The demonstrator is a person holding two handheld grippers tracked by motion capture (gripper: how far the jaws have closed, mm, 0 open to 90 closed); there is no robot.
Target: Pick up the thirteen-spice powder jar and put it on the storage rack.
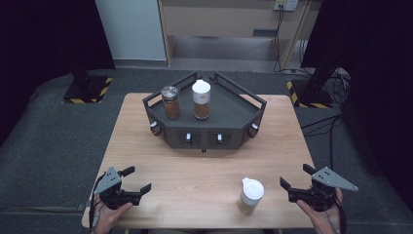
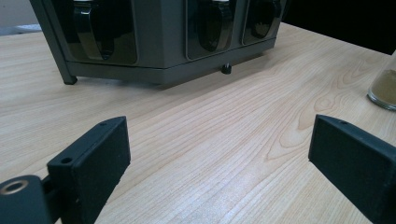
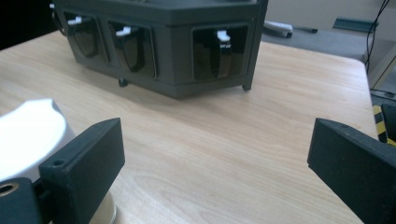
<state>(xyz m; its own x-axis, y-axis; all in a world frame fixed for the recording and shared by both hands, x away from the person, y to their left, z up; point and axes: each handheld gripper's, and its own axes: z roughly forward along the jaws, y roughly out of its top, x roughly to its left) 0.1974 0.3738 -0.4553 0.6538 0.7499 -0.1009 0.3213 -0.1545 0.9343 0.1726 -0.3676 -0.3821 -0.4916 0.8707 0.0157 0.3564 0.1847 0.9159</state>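
A dark grey angular rack (image 1: 229, 114) stands at the back middle of the wooden table (image 1: 195, 170). Two spice jars stand on top of it: one with a clear lid (image 1: 170, 102) and one with a white lid (image 1: 201, 100). A third white-lidded jar (image 1: 251, 195) stands on the table near the front right. My left gripper (image 1: 138, 179) is open at the front left, nothing between its jaws. My right gripper (image 1: 295, 175) is open just right of the third jar (image 3: 28, 135). The left gripper view has the rack's front (image 2: 159, 37) ahead and the jar's base (image 2: 385, 88) at far right.
The rack's front face carries several small white-tipped levers (image 3: 223, 35) in dark recesses. Bare wood lies between the rack and both grippers. Beyond the table are black stands with yellow-black striped bases (image 1: 87, 90), cables (image 1: 336, 126) and a cabinet (image 1: 219, 19).
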